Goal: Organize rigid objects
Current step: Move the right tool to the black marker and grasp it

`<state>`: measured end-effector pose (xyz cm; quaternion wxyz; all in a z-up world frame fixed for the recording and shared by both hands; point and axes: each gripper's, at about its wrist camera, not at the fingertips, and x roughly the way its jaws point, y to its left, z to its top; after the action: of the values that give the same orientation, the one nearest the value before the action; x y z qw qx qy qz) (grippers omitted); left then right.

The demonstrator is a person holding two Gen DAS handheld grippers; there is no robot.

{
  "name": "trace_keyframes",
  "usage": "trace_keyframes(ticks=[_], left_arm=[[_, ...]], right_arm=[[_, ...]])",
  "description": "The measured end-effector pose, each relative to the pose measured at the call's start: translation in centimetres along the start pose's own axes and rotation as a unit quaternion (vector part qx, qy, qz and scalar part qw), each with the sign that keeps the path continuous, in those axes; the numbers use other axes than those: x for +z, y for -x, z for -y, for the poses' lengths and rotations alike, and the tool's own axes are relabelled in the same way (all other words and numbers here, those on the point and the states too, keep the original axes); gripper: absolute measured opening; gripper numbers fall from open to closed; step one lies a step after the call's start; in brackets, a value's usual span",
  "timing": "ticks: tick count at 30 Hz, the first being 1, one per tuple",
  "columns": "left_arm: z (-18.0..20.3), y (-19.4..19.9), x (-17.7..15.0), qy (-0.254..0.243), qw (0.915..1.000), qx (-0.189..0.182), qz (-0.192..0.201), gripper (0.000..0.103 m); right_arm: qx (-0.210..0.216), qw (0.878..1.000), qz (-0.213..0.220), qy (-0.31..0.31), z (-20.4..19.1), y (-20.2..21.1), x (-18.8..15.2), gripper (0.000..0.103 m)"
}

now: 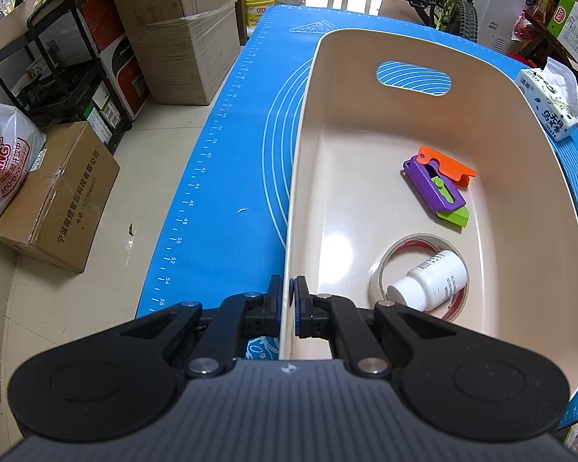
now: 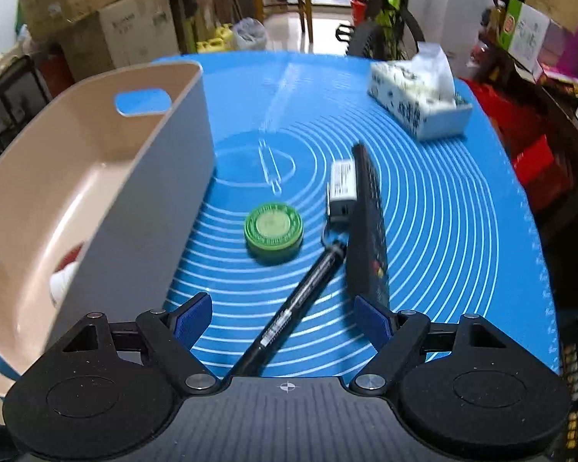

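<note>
— What's closest to you?

— My left gripper (image 1: 291, 296); its blue pads pinch the near wall of the beige bin (image 1: 308, 123), one pad inside and one outside.

— What's in the bin?

— A white pill bottle (image 1: 429, 281) lying on its side inside a tape roll (image 1: 381, 269), and beyond them, toward the handle slot, a purple, orange and green toy cutter (image 1: 439, 188).

— And your other tool?

— My right gripper (image 2: 285, 319) gapes wide over the blue mat (image 2: 462, 231), holding nothing. A black marker (image 2: 300, 300) runs between its fingers. Right of the bin lie a green round tin (image 2: 273, 231), a small white box (image 2: 343, 188) and a black remote (image 2: 370, 223); a tissue pack (image 2: 416, 104) sits farther off.
</note>
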<state>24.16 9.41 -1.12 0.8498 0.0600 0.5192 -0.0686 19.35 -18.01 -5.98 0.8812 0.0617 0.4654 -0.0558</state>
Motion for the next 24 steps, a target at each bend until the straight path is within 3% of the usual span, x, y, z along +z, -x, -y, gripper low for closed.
trace_keyframes(ticks=[2,6,12,14,17,24], left_arm=[[0.0,0.0,0.0,0.0,1.0,0.0,0.0,0.007],[0.0,0.0,0.0,0.0,1.0,0.0,0.0,0.007],[0.0,0.0,0.0,0.001,1.0,0.0,0.0,0.007],[0.0,0.0,0.0,0.0,1.0,0.0,0.0,0.007],[0.0,0.0,0.0,0.0,1.0,0.001,0.0,0.007],[0.0,0.0,0.0,0.0,1.0,0.0,0.0,0.007]], right_arm=[[-0.007,1.0,-0.005,-0.002,-0.3,-0.6,-0.1,0.081],[-0.016,0.999,-0.023,-0.02,-0.6,-2.2,-0.2,0.066],[-0.028,0.997,-0.035,-0.066,0.3,-3.9,-0.4,0.051],[-0.03,0.996,-0.034,-0.072,0.4,-3.9,-0.4,0.05],[-0.035,0.997,-0.034,-0.058,0.2,-3.8,-0.4,0.035],[-0.027,0.997,-0.028,-0.063,0.5,-3.5,-0.9,0.032]])
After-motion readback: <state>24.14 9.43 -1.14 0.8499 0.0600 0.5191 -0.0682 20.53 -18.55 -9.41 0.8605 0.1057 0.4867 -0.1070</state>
